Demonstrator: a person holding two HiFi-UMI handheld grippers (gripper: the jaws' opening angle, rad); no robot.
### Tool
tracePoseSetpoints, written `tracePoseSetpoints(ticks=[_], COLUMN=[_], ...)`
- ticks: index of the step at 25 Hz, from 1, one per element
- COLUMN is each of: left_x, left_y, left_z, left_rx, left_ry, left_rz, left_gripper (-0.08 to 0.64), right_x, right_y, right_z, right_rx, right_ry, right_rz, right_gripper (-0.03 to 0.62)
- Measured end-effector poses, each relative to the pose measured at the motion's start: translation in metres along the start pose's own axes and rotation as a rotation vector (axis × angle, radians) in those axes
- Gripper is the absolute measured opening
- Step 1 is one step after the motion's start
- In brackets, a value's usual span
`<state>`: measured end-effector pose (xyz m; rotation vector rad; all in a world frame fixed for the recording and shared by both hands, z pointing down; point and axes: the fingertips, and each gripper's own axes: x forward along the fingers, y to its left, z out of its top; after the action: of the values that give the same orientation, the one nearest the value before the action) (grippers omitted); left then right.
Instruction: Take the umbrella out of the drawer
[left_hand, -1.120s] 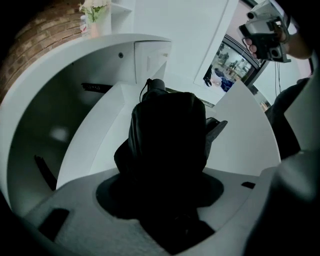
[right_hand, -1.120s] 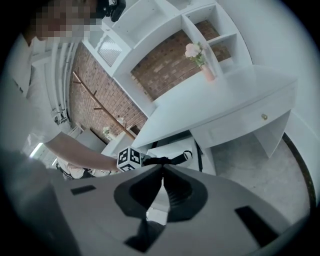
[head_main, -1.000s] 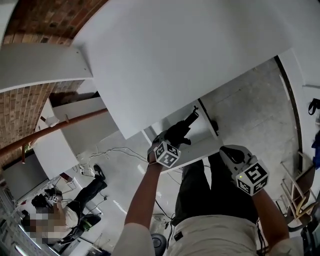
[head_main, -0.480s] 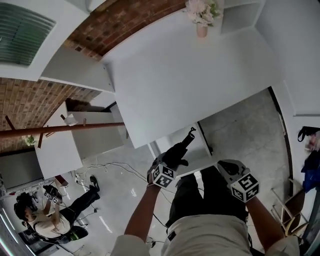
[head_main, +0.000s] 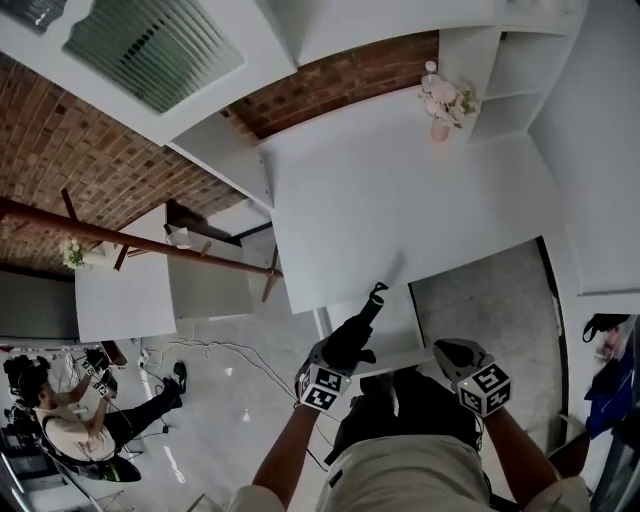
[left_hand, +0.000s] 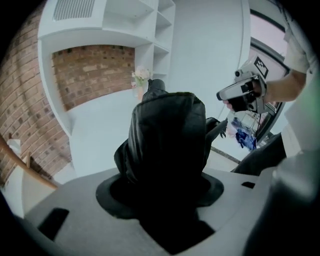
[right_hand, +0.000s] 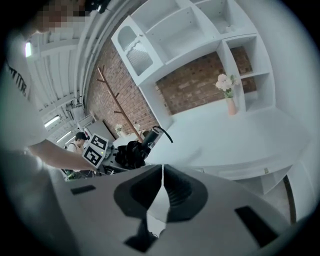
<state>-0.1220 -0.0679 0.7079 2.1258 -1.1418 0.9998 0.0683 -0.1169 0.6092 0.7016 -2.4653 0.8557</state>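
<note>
Firmly, the left gripper (head_main: 349, 352) clasps the black folded umbrella (head_main: 364, 318).

The left gripper (left_hand: 162, 192) clamps the black umbrella (left_hand: 167, 135) (folded, filling the middle); a flower vase (left_hand: 140, 82) stands at the white worktop's (left_hand: 100, 130) far edge.

Left gripper (head_main: 347, 352) risen with the umbrella (head_main: 362, 318) (black, folded), now at tabletop (head_main: 400, 200) level, right gripper (head_main: 448, 352) raised too

I see bright, even light throughout, fisheye bending and black corners in both gripper views, umbrella (left_hand: 167, 145) underexposed, detailless, softly blurred.
</note>
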Motion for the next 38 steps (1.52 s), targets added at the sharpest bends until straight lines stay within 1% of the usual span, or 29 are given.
tracePoseSetpoints(ticks=[4, 9, 15, 21, 27, 33, 35, 38], left_x=[-0.038, -0.090, -0.143, -0.200, -0.253, -0.287, -0.297, -0.311], left_y=[0.007, 0.027, 0.045, 0.059, 0.070, 0.073, 0.071, 0.058], left_z=[0.012, 0.025, 0.029, 0.025, 0.021, 0.009, 0.006, -0.001], left_rx=[-0.065, -0.148, -0.227, -0.307, -0.337, -0.361, -0.368, -0.368], left_ry=[-0.091, -0.204, -0.329, -0.444, -0.548, -0.610, -0.635, -0.677], left_rz=[0.031, 0.078, 0.113, 0.128, 0.161, 0.155, 0.154, 0.156], left_gripper=[0.267, 0.267, 0.267, 0.267, 0.267, 0.267, 0.267, 0.267], right_x=[0.004, 0.006, 0.009, 0.008, 0.001, 0.000, -0.003, -0.014], right_y=[0.024, 0.051, 0.083, 0.118, 0.140, 0.171, 0.178, 0.185], right_z=[0.009, 0.033, 0.049, 0.064, 0.085, 0.092, 0.092, 0.079], right_rx=[-0.031, -0.073, -0.111, -0.163, -0.202, -0.246, -0.252, -0.260], right_ry=[-0.010, -0.042, -0.078, -0.111, -0.156, -0.173, -0.185, -0.208], right_rz=[0.013, -0.003, -0.021, -0.030, -0.062, -0.063, -0.061, -0.063], right_gripper=[0.034, 0.034, 0.034, 0.034, 0.034, 0.034, 0.034, 0.034])
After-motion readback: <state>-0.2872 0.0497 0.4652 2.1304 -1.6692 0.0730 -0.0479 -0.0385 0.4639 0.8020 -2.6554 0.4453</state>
